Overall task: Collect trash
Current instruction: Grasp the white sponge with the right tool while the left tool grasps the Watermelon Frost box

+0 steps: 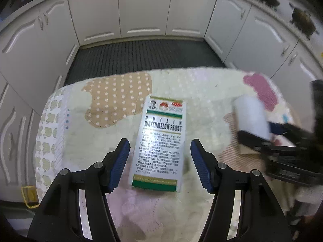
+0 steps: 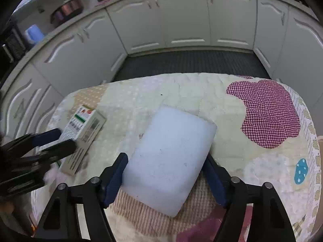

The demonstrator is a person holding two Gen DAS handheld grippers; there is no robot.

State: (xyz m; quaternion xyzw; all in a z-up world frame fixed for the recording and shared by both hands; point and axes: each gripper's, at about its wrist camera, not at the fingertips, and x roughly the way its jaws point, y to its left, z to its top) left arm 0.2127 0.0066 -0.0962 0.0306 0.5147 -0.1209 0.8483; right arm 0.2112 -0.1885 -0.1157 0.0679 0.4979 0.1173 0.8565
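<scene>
White kitchen cabinets [image 1: 145,10] ring your quilt-covered table [image 1: 201,84]. Your left gripper [image 1: 159,157] straddles the medicine box [image 1: 159,141], jaws apart and not pressing. Your right gripper [image 2: 165,179] brackets the white foam block [image 2: 169,159]; whether it pinches, I cannot tell. Closing off-centre could skid either across the quilt.

The left hand-held gripper [image 1: 159,161] straddles a Watermelon Frost box [image 1: 159,141] lying on the patchwork quilt [image 1: 101,141], pads clear.

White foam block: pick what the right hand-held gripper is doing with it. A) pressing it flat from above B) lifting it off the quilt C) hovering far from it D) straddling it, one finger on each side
D: the right hand-held gripper has one blue finger on each side of the white foam block.
</scene>
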